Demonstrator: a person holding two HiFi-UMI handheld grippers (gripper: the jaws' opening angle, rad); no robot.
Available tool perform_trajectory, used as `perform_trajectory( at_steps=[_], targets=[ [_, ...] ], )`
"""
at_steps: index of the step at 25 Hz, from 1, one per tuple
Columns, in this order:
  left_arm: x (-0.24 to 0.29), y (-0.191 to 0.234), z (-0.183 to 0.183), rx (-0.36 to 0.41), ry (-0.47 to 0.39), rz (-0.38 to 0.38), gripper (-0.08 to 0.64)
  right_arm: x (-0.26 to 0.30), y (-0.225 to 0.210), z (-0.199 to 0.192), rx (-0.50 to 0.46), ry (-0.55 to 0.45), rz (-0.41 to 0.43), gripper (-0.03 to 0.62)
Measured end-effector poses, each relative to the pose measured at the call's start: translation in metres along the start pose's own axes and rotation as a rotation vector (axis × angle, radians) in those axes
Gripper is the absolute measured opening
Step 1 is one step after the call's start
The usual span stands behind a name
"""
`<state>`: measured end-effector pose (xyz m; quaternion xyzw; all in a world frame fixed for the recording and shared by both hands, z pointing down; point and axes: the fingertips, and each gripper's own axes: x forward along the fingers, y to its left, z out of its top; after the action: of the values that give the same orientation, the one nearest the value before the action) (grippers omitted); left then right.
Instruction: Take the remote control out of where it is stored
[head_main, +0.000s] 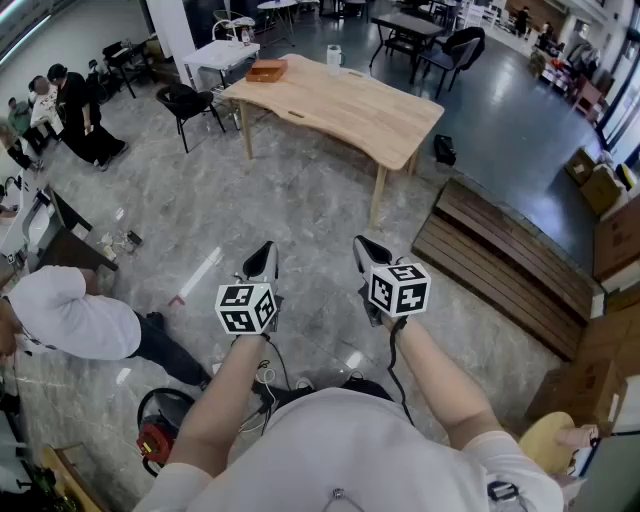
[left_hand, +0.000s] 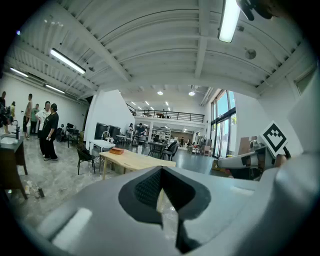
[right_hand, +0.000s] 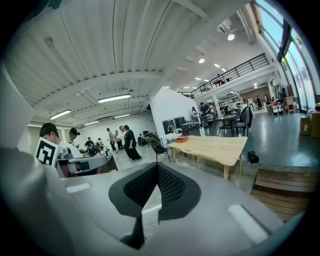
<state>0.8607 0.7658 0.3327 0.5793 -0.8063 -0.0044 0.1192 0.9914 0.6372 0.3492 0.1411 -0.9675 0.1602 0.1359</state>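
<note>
1 low, reddish-brown box (head_main: 266, 70) lies flat on a light wooden table (head_main: 350, 110), at the table's far left corner and close to the edge. It is shallow and rectangular, with nothing touching it. From this far off, none of the 3 views shows what it holds, and the remote control cannot be made out.

You hold both arms stretched forward, your left gripper (head_main: 263, 258) and right gripper (head_main: 371, 252) level, side by side and apart, pointing ahead. Each gripper's jaws are pressed together at the tips with nothing between them.
</note>
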Motion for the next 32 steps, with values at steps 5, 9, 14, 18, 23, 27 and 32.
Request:
perform_trajectory(
  at_steps=[5,9,14,18,23,27,32],
  targets=[
    [-0.001,0.003,0.002,0.000,-0.013,0.007,0.000,0.001,-0.002,0.000,-0.002,0.001,-0.002,0.025],
    [0.000,0.004,-0.002,-0.006,-0.011,0.016,0.000,0.000,-0.002,0.000,-0.021,-0.003,0.004,0.026],
    [-0.001,0.004,-0.007,-0.013,-0.010,0.032,0.000,-0.001,-0.003,-0.001,-0.036,-0.002,0.017,0.026],
    [0.001,0.004,-0.011,-0.020,-0.002,0.047,0.000,0.000,-0.009,-0.001,-0.030,0.003,0.021,0.026],
    [0.001,0.009,-0.017,-0.025,0.003,0.080,0.000,0.004,-0.022,-0.006,-0.035,0.016,0.023,0.026],
    [0.004,0.007,-0.021,-0.031,0.009,0.120,0.000,0.005,-0.037,-0.006,-0.025,0.029,0.037,0.026],
    [0.015,-0.001,-0.024,-0.032,0.006,0.168,0.000,0.012,-0.056,-0.006,-0.025,0.040,0.071,0.026]
  ],
)
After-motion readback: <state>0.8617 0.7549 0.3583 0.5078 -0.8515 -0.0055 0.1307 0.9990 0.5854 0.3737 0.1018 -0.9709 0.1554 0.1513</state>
